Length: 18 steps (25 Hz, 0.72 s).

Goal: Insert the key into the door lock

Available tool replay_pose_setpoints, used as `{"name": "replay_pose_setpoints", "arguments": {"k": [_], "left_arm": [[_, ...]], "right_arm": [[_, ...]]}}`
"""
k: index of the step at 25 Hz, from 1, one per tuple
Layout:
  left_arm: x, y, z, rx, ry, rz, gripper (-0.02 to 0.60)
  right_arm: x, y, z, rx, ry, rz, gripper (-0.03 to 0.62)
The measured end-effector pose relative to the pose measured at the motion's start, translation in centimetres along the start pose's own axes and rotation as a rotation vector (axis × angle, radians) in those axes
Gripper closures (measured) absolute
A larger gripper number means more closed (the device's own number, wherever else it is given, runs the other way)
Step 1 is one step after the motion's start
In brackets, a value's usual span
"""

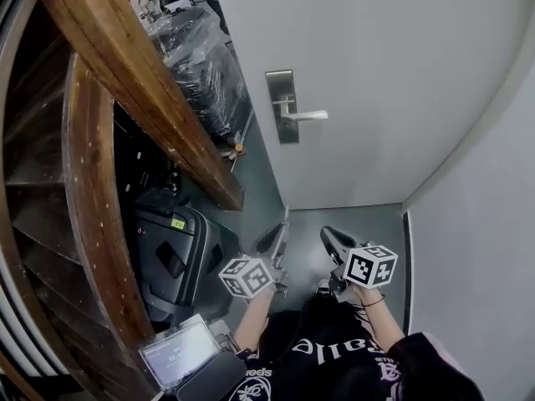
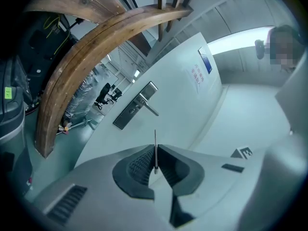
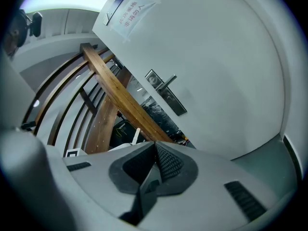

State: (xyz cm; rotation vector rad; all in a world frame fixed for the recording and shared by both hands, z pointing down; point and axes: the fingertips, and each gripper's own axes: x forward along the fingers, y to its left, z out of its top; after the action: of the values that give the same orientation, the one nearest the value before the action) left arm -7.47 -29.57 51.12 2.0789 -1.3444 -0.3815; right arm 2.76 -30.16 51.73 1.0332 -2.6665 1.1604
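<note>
The white door (image 1: 368, 73) stands ahead with a metal lock plate (image 1: 282, 105) and a lever handle (image 1: 304, 115). In the left gripper view the plate (image 2: 134, 107) is up and to the left of the jaws, still far off. My left gripper (image 2: 155, 152) is shut on a thin key (image 2: 155, 142), which I see edge-on pointing towards the door. In the head view it (image 1: 277, 246) is low, near the floor. My right gripper (image 1: 333, 240) is beside it; its jaws (image 3: 155, 149) are shut with nothing between them. The lock plate (image 3: 166, 93) also shows above them.
A curved wooden stair beam (image 1: 142, 82) runs along the left. Under it are a black case (image 1: 171, 257) and plastic-wrapped goods (image 1: 201, 65). A small screen (image 1: 180, 353) is at my lower left. A white wall (image 1: 476, 224) closes the right side. A paper notice (image 3: 130, 11) hangs on the door.
</note>
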Motion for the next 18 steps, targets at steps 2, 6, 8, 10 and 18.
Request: {"name": "replay_pose_setpoints", "arguments": {"k": [2,6,8,10,18], "left_arm": [[1.7,-0.1,-0.1,-0.018,-0.017,0.015,0.557],[4.6,0.8,0.0,-0.043,-0.025,0.038,0.557],[6.2,1.6,0.5,-0.048,-0.023,0.042,0.557],[8.0,2.3,1.2,-0.045,-0.020,0.042,0.557],[15.1,5.4,5.0,-0.156,-0.017,-0.020,0.557]], "right_arm": [[0.1,-1.3,1.2,-0.004,0.012,0.018,0.574],[0.2,-3.1,2.2,0.002,0.035,0.043,0.574],[0.1,-3.7,2.3,0.012,0.040,0.047,0.574],[0.1,-4.4,2.5,0.019,0.040,0.042,0.574],[0.7,-5.9,5.0,0.023,-0.008,0.003,0.574]]}}
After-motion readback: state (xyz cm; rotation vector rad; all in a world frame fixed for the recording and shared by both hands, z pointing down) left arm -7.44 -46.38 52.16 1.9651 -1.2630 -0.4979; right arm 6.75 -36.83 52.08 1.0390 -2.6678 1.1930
